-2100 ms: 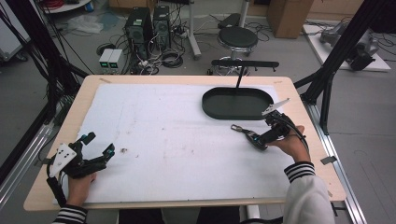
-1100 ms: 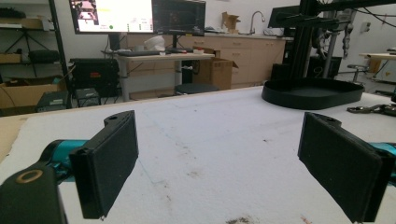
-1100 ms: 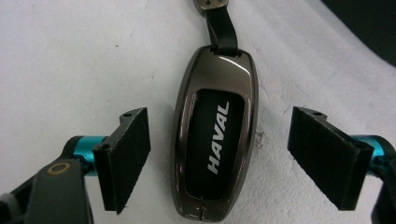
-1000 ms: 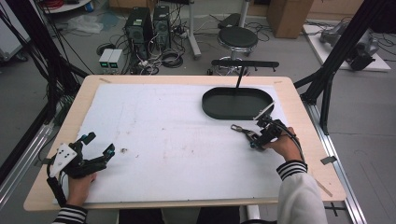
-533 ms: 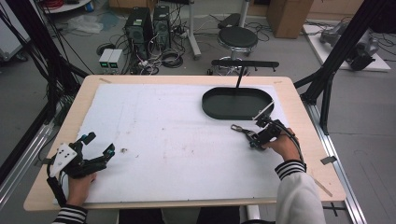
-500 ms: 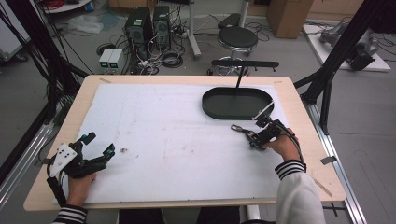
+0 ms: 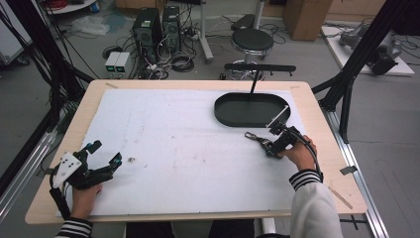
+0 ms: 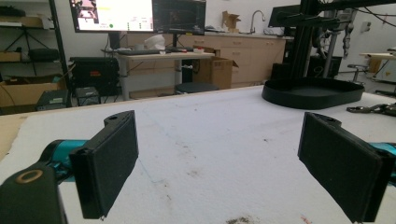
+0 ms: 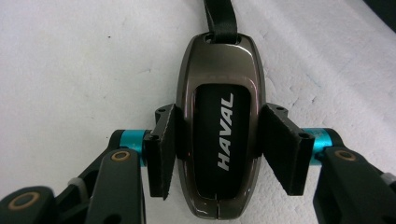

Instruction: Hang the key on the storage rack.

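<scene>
Glossy dark-metal HAVAL key fob (image 9: 219,140), just one, sits pinched in our right gripper (image 9: 219,149), left gripper (image 8: 233,163) spread, one black oval tray (image 7: 251,110) holding nothing.

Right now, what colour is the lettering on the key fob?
White, on the key fob; clearest in the right gripper view.

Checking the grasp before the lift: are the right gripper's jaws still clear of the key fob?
No, both jaws press the sides of the key fob on the white mat.

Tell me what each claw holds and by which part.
The right claw has just closed on the car key fob, pads pressing its two long sides at mid-body, flat on the table. The left claw is open and holds nothing.
</scene>
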Motion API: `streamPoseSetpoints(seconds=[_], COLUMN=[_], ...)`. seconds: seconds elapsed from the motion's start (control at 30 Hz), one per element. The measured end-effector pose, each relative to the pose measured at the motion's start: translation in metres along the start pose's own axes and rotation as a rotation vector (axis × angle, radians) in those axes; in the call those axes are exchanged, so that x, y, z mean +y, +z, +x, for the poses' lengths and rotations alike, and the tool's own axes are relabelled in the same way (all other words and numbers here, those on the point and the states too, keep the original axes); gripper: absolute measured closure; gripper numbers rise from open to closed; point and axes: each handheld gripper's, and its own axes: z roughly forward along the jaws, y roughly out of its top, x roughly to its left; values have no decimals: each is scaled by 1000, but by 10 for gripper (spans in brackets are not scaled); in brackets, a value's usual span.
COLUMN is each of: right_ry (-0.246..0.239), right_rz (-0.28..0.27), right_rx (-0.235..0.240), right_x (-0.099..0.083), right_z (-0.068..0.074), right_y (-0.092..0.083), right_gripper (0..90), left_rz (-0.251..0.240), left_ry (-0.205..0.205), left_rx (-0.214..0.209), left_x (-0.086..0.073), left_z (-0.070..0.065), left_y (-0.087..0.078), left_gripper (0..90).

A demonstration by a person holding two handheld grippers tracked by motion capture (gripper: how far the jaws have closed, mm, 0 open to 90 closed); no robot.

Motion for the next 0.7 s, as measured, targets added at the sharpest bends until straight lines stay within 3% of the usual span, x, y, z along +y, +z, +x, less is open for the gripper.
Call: streamPoseSetpoints(seconds=[0.1, 0.27, 0.47, 0.7], right_ry=[-15, -16, 3, 60], right_rz=[-10, -79, -178, -307], right_rx=[0, 12, 35, 67], right_x=[0, -1, -4, -8], right_z=[0, 0, -2, -6], right_y=[-2, -9, -20, -33], right_gripper=[482, 482, 483, 483], left_rz=[-1, -1, 0, -1], left_ry=[-1, -2, 0, 0], left_rx=[-1, 0, 1, 1], left_x=[0, 0, 0, 0], left_z=[0, 0, 0, 0], left_y=[0, 0, 0, 0], left_gripper=[126, 126, 126, 126])
